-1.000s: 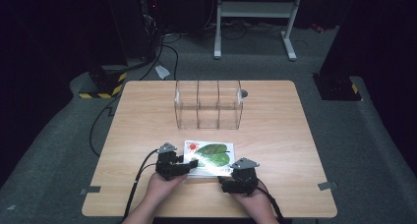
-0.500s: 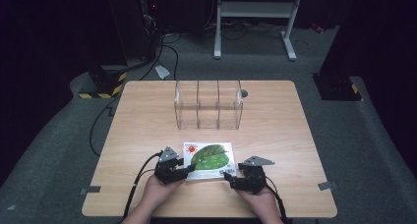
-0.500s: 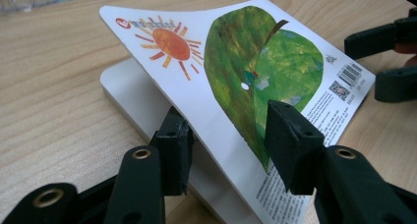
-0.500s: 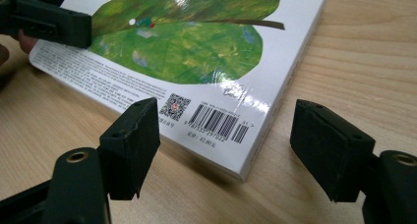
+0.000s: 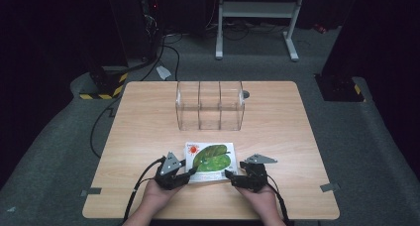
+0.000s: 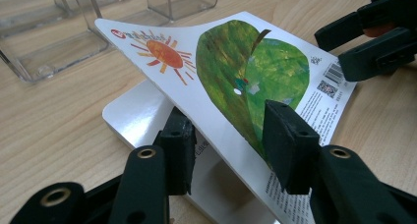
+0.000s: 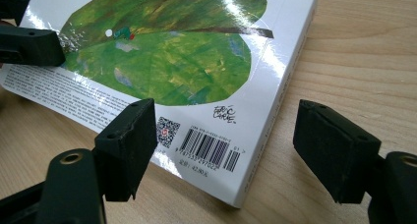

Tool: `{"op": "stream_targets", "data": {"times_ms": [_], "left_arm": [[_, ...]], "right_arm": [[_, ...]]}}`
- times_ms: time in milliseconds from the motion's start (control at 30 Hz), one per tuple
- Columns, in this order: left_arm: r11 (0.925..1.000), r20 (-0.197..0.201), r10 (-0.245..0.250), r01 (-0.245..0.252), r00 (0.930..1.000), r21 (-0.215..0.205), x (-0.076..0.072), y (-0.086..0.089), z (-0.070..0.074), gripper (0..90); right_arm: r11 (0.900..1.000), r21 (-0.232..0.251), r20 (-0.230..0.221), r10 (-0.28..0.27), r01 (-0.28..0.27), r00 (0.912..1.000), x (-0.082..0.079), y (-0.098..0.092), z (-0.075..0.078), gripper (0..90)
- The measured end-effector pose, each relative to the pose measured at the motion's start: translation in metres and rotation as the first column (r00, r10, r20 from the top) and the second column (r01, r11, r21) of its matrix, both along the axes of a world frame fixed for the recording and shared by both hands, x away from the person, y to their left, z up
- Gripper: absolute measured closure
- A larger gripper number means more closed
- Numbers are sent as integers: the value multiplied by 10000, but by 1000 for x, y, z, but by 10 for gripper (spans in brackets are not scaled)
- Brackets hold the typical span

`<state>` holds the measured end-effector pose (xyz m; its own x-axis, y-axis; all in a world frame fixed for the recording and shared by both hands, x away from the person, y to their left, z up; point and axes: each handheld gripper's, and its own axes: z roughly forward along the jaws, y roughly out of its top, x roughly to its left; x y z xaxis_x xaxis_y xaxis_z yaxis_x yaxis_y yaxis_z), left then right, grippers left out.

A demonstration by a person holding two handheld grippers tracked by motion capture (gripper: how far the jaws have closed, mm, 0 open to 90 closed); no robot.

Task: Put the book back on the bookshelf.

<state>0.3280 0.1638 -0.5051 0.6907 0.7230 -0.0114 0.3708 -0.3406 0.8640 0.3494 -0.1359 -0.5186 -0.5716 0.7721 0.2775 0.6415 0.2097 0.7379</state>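
Observation:
A picture book (image 5: pixel 210 161) with a green leaf and a red sun on its white cover lies at the near middle of the wooden table (image 5: pixel 148 122). My left gripper (image 5: pixel 190 174) is at its left edge. In the left gripper view the cover (image 6: pixel 236 71) is raised off the pages and slants between the jaws of that gripper (image 6: pixel 231 140), one under it and one over it. These jaws have just been closing, and a gap remains. My right gripper (image 5: pixel 230 175) is open at the book's barcode corner (image 7: pixel 211 150). Its jaws (image 7: pixel 221 145) have just opened a little.
A clear plastic organiser (image 5: pixel 210 107) with three compartments stands behind the book, near the table's middle. Cables trail from both grippers over the table's near edge. Grey floor and dark stands surround the table.
The right gripper has shifted slightly to the right along the book's near edge. The left gripper has edged along the book's left side with its jaws narrowing around the cover.

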Motion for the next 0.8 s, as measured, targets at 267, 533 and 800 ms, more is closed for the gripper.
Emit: {"op": "stream_targets", "data": {"times_ms": [267,533,800], "left_arm": [[9997,883,-244,248,9958,-37,-8,-1,5,602],[9985,1576,-538,517,9860,170,-15,-6,8,613],[9973,1839,-725,693,9803,237,-17,-7,8,621]], "right_arm": [[9999,167,-55,-10,11,10000,6,1,0,247],[9989,455,-405,-99,118,9991,12,3,-1,226],[9974,712,-681,-7,56,9977,17,1,-3,208]]}}
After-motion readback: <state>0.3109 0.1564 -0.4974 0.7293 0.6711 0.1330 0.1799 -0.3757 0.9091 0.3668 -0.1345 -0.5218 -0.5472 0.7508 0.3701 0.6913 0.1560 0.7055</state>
